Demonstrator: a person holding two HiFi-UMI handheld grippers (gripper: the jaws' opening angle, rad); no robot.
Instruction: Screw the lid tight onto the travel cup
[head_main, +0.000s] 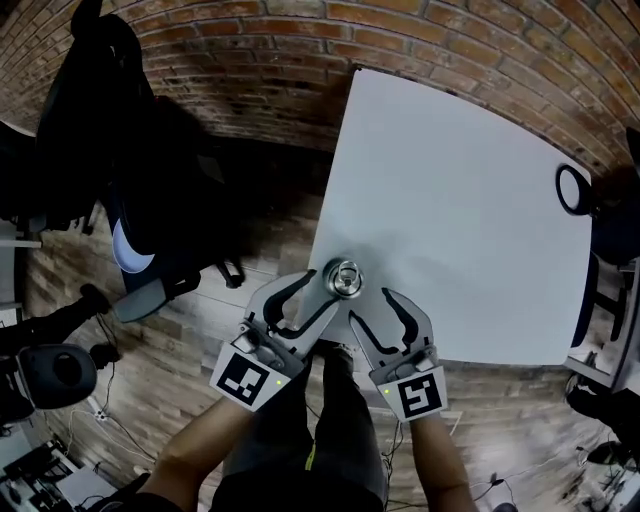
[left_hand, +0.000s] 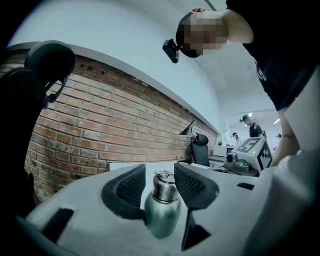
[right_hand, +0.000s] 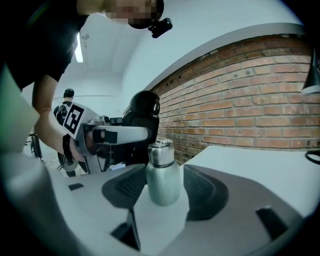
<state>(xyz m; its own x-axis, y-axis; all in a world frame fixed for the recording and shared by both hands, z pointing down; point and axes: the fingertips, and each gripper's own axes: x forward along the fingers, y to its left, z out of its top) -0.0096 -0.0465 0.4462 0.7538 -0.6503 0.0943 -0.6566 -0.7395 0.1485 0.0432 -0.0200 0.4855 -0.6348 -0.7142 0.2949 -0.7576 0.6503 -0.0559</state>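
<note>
The travel cup (head_main: 344, 279) stands upright at lower centre of the head view, near the table (head_main: 450, 200) edge, with its lid (left_hand: 164, 186) seated on top. The left gripper (head_main: 322, 292) and right gripper (head_main: 368, 306) both bracket the cup with jaws apart and pads clear, gripping nothing. This flanking probably lets one brace the body while the other turns the lid

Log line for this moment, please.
left gripper: open | right gripper: open | travel cup: upright on table, not gripped | lid: on

The cup (head_main: 344, 280) stands on the table (head_main: 450, 200) at its near edge. The left gripper (head_main: 321, 289) lies just left of the cup, and the right gripper (head_main: 370, 306) lies just before it.
</note>
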